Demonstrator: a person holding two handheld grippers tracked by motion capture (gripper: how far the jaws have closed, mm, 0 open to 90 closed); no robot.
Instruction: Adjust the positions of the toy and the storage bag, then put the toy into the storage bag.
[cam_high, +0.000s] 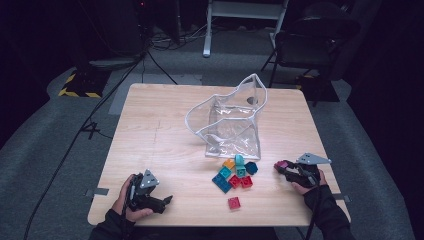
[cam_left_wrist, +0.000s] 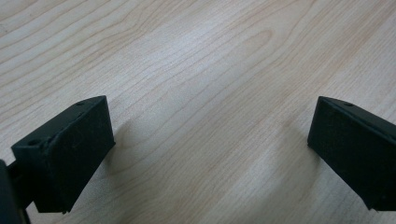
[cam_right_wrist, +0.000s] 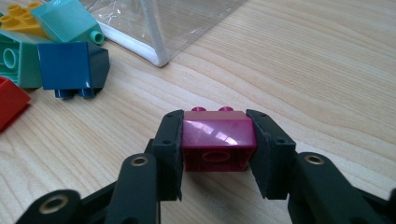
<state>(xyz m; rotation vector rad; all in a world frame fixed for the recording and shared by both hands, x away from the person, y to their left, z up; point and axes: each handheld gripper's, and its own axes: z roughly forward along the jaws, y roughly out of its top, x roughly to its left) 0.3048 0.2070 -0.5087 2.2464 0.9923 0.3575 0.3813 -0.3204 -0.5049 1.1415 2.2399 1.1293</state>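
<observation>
My right gripper (cam_right_wrist: 217, 144) is shut on a magenta toy brick (cam_right_wrist: 218, 140), its two pads pressed against the brick's sides just above the table; in the high view that gripper (cam_high: 281, 166) sits at the right of the table with the magenta brick (cam_high: 283, 164) at its tip. A heap of coloured bricks (cam_high: 236, 173) lies left of it, with a dark blue brick (cam_right_wrist: 72, 67) nearest. A clear plastic bag (cam_high: 231, 122) with white trim stands open behind the heap. My left gripper (cam_high: 167, 200) rests on the table at the front left, open, with bare wood between its jaws (cam_left_wrist: 210, 140).
One red brick (cam_high: 234, 202) lies alone near the front edge of the wooden table (cam_high: 165, 130). In the right gripper view a teal brick (cam_right_wrist: 65, 21), an orange brick (cam_right_wrist: 18, 16) and a red brick (cam_right_wrist: 9, 102) crowd the left. A chair (cam_high: 315, 42) and cables stand beyond the table.
</observation>
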